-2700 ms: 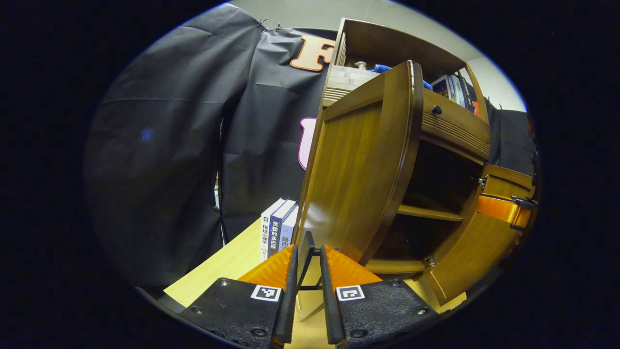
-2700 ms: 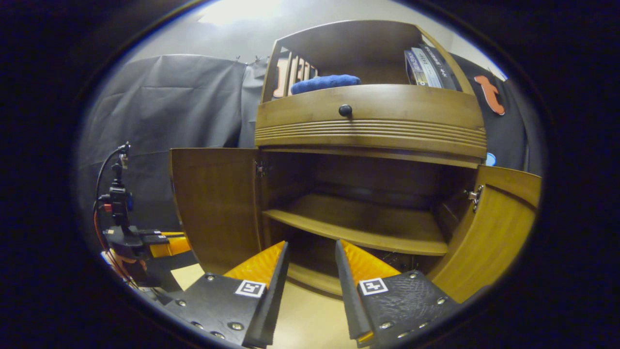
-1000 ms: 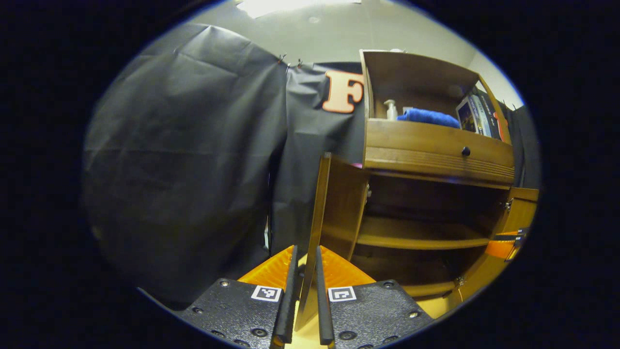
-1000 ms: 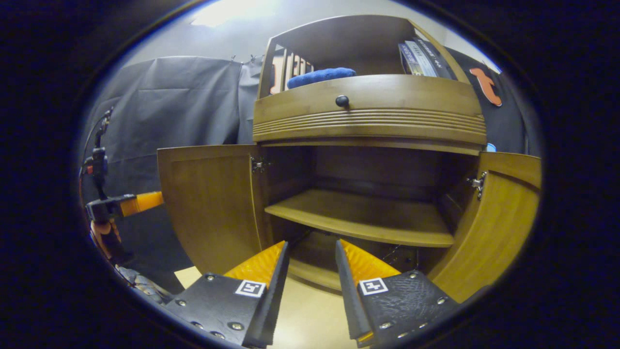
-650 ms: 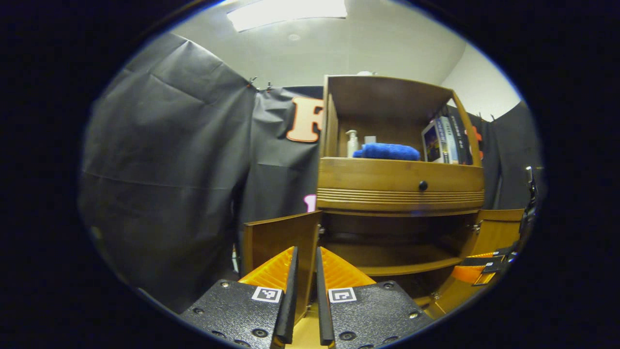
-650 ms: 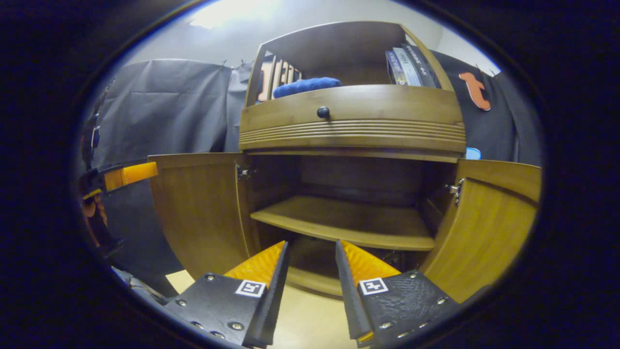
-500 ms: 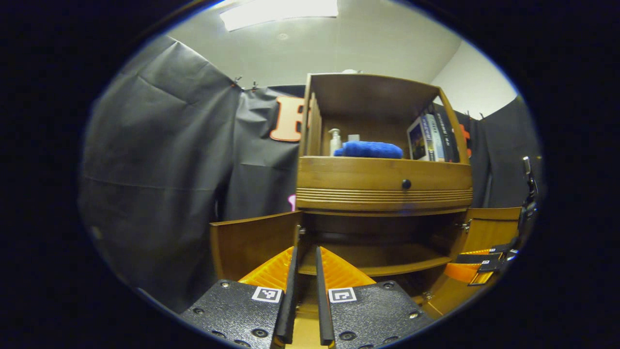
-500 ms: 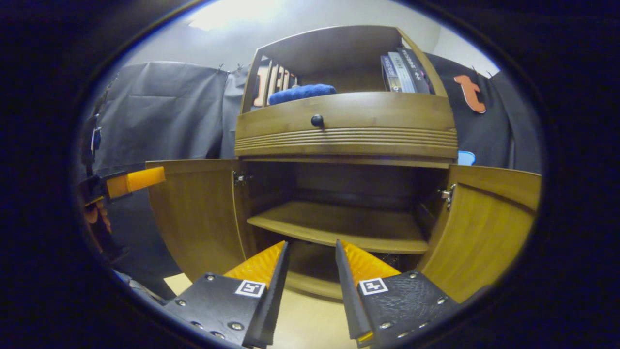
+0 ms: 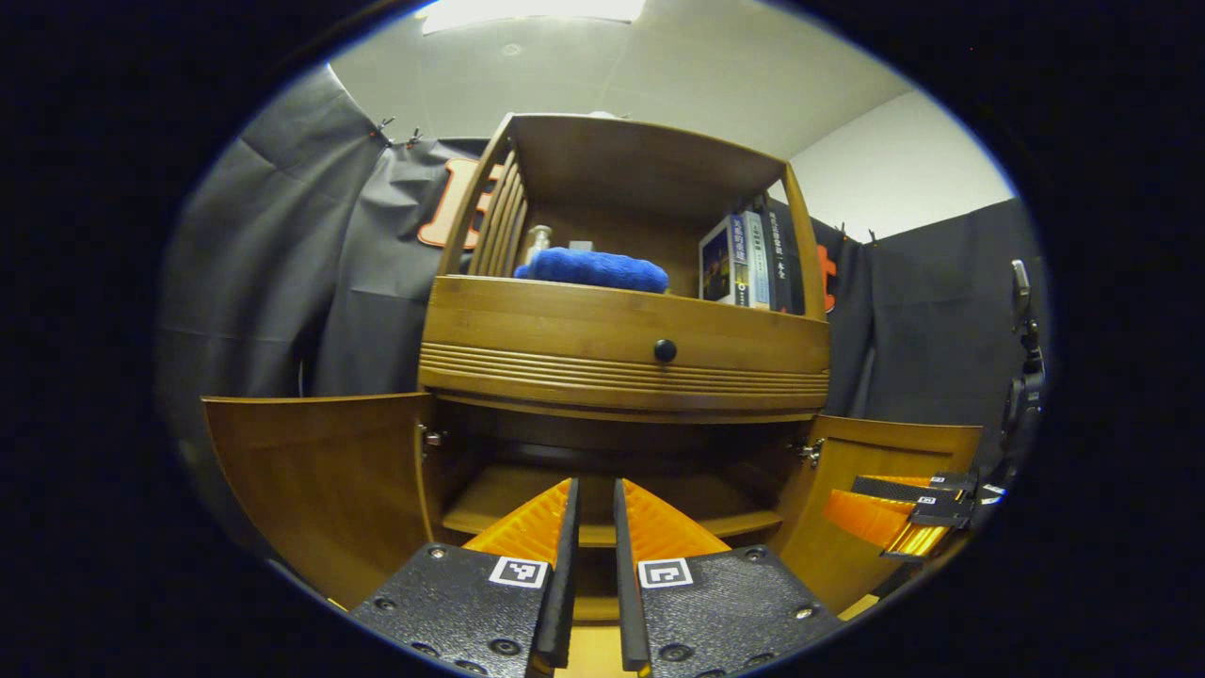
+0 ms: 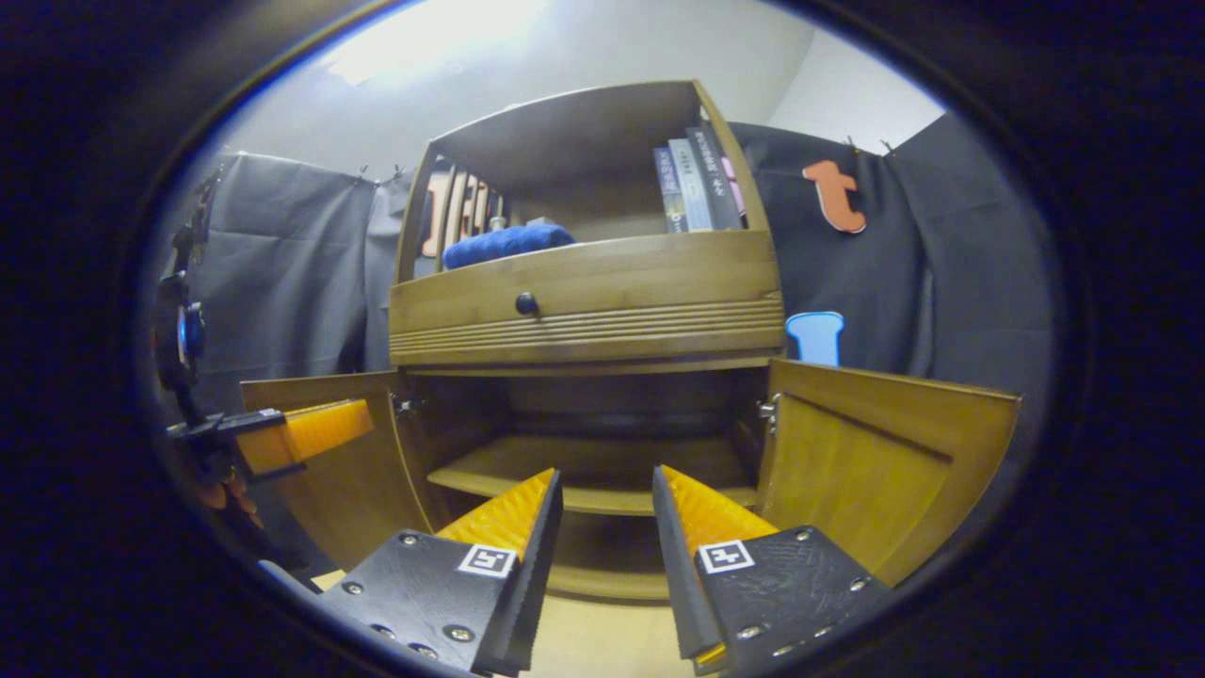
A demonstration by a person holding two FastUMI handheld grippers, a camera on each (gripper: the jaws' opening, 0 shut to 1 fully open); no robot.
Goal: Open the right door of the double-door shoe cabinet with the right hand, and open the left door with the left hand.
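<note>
Change: since the earlier frames the left gripper [image 9: 594, 527] had come off the left door's edge and drawn back to face the cabinet front; the right gripper [image 10: 605, 527] had pulled back too.
Shoe cabinet [image 9: 621, 344]: stood against the far booth wall, both lower doors swung wide, its inner shelf [image 10: 584, 471] exposed.
Left door [image 9: 320, 480]: hung open to the left, apart from both grippers.
Right door [image 10: 875, 461]: hung open to the right, untouched.
Drawer [image 10: 602, 297]: sat closed above the doors, its dark knob [image 9: 665, 350] at the middle.
Books [image 9: 748, 259]: stood upright at the right of the top compartment.
Blue towel [image 9: 593, 268]: lay rolled at the left of that compartment, a pump bottle [image 9: 537, 240] behind it.
Left gripper: fingers nearly together with a narrow gap, holding nothing.
Right gripper: fingers parted wider, holding nothing.
</note>
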